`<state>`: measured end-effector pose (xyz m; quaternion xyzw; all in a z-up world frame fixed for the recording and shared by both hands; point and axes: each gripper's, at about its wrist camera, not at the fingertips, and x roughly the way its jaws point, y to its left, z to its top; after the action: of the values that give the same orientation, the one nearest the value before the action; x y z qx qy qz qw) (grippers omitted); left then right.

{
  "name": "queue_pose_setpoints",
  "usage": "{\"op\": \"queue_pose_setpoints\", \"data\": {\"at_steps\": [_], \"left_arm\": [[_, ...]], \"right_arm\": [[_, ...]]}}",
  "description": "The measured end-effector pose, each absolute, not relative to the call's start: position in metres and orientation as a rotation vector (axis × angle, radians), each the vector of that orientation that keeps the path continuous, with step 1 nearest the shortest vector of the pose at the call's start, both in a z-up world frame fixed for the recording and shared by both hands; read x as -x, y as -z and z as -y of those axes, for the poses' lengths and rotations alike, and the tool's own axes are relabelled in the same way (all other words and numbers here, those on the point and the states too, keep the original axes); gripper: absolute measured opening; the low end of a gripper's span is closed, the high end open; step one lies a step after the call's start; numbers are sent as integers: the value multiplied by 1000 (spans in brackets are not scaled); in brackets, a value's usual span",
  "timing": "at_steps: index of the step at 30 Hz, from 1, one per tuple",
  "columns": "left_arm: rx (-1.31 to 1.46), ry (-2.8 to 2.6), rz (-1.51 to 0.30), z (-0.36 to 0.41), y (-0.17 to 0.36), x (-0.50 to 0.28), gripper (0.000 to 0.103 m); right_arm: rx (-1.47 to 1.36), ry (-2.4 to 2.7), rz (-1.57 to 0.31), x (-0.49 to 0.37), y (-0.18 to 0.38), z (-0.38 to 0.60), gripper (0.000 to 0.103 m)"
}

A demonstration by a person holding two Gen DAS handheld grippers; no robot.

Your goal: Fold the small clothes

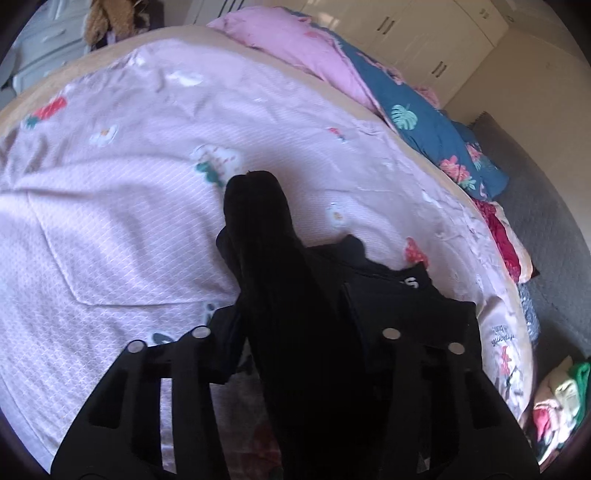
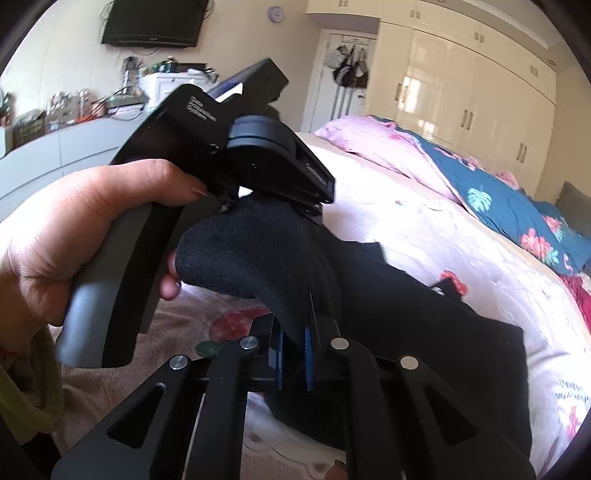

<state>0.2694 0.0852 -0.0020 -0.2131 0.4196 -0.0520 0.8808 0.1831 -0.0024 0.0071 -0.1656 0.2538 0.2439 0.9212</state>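
A black sock (image 2: 240, 254) stretches between my two grippers above the bed. The right gripper (image 2: 293, 350) is shut on its lower end, blue pads (image 2: 308, 350) pinching the cloth. A hand (image 2: 74, 229) holds the left gripper (image 2: 245, 201), and the sock's upper part runs into its jaws, which look closed on it. In the left wrist view the black sock (image 1: 266, 240) covers the left gripper (image 1: 295, 325) and hides its fingertips. A black garment (image 1: 406, 295) with white letters lies flat on the bed beneath; it is the same black garment (image 2: 443, 332) in the right wrist view.
The bed has a pink flowered sheet (image 1: 129, 184). A pink and blue quilt (image 1: 424, 122) is bunched along its far side. Folded clothes (image 1: 561, 395) are piled at the right, on grey floor. Cream wardrobes (image 2: 461, 92), a wall TV (image 2: 155, 22) and a cluttered dresser (image 2: 74, 110) stand beyond.
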Motion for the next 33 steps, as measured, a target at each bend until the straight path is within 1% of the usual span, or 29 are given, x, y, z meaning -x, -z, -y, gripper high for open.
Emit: {"op": "queue_pose_setpoints", "data": {"at_steps": [3,7,13,19,33], "left_arm": [[409,142,-851,-64,-15,-267,20],[362,178,-822,-36,-37,-263,17],[308,212,-798,1,-62,-261,16],[283,242,-800,34,-73,-263,16],[265,303,-866,95,-58,-276,16]], "right_arm": [[294,-472,-521,-181,-14,24,7],[223,-446,-527,-180,-21,50,7],[146,-413,-503,-172,-34,85,7],[97,-382,-507,-168,-41,114,7],[-54,-297,-575,-165,-32,180,7]]}}
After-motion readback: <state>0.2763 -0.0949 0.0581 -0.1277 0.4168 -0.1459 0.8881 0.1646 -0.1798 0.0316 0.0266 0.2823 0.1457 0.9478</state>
